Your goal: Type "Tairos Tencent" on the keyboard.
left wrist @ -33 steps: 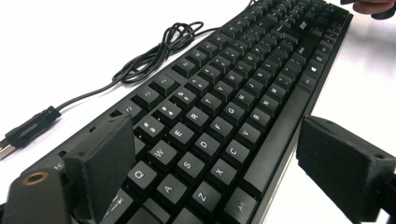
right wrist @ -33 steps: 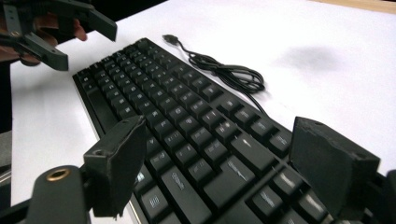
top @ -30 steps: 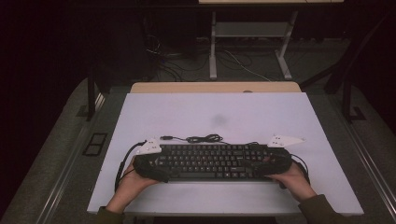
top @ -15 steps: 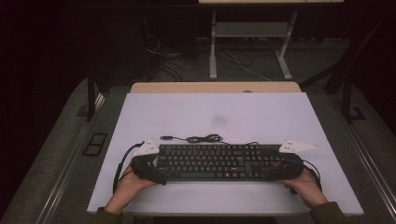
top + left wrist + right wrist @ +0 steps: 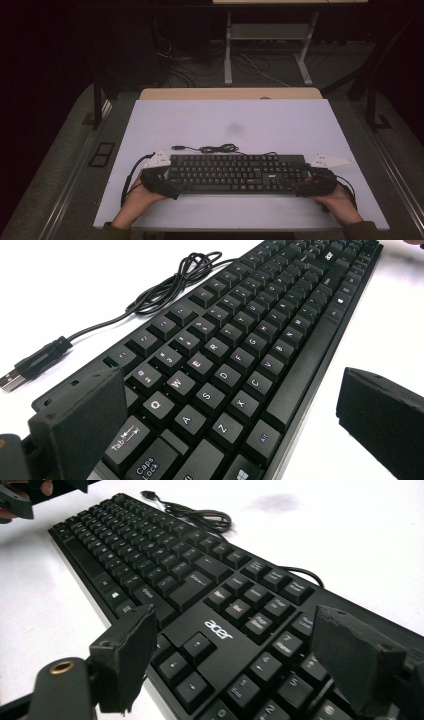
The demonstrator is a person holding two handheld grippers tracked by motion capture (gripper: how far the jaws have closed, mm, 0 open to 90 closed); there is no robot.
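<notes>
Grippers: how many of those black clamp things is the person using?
2: the left gripper at the keyboard's left end, the right gripper at its right end, both open.

High view from above the person's side, looking forward and down on the bench (image 5: pixel 280 120), both gripper views low and close, each facing along the keyboard (image 5: pixel 235 355) from opposite ends, all three sharing that keyboard and its cable (image 5: pixel 200 515)

My keyboard (image 5: pixel 235 174) is black with pale lettering on its keys, and its cable (image 5: pixel 216 148) is black too. My tongs' jaws are matte black. The surface (image 5: pixel 235 120) is white with one grey smudge (image 5: pixel 234 129).
</notes>
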